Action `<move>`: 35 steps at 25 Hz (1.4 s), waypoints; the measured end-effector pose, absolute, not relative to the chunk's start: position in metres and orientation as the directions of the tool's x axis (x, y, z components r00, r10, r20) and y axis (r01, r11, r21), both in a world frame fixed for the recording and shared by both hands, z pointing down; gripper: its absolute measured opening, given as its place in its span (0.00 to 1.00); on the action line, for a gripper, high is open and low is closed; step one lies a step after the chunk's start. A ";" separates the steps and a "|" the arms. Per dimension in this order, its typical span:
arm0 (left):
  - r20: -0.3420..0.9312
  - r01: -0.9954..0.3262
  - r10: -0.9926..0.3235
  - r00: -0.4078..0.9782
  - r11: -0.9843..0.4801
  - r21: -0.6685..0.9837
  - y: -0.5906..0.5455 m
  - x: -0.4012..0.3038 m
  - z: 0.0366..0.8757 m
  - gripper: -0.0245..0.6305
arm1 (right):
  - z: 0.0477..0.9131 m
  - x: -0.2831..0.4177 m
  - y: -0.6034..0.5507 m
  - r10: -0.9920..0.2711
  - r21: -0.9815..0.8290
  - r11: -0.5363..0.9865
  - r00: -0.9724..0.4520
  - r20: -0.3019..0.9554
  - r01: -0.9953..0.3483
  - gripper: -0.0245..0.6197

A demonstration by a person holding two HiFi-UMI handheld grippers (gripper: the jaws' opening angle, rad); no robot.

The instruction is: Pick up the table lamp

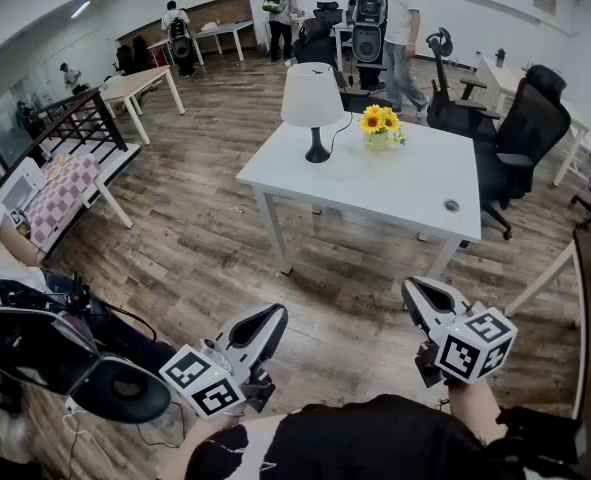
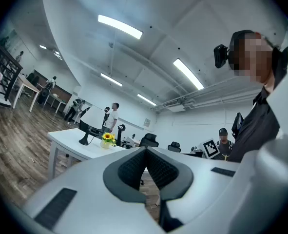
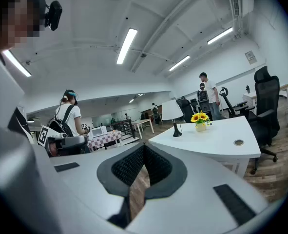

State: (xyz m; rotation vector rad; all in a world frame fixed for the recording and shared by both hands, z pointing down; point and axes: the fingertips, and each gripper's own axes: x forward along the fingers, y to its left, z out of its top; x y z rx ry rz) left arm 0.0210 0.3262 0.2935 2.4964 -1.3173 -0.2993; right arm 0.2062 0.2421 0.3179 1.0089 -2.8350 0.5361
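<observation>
The left gripper (image 1: 272,316) and the right gripper (image 1: 416,290) each carried a cube (image 1: 473,343) with black and white square markers. They were held low and close to the person (image 1: 375,438), side by side. Both pointed forward almost level, the right one a little downward. The jaws of both were pressed together with nothing between them. The table lamp (image 1: 312,96), with a white shade and a black foot, stood upright on the white table (image 1: 415,203), well ahead of both grippers. Just beside the lamp, toward the right gripper's side, stood a small pot of sunflowers (image 1: 380,125). The wooden floor (image 1: 225,258) lay between the grippers and the table.
</observation>
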 end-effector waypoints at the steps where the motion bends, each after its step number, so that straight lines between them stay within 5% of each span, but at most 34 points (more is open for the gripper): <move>1: -0.042 -0.767 -0.830 0.556 -0.532 0.358 0.325 0.019 0.294 0.06 | 0.319 0.205 0.241 -0.597 -0.296 0.721 -0.778 0.195 -0.627 0.06; 35: -0.033 -0.764 -0.820 0.571 -0.545 0.345 0.322 -0.125 0.308 0.06 | 0.329 0.068 0.235 -0.666 -0.373 0.646 -0.731 0.152 -0.666 0.06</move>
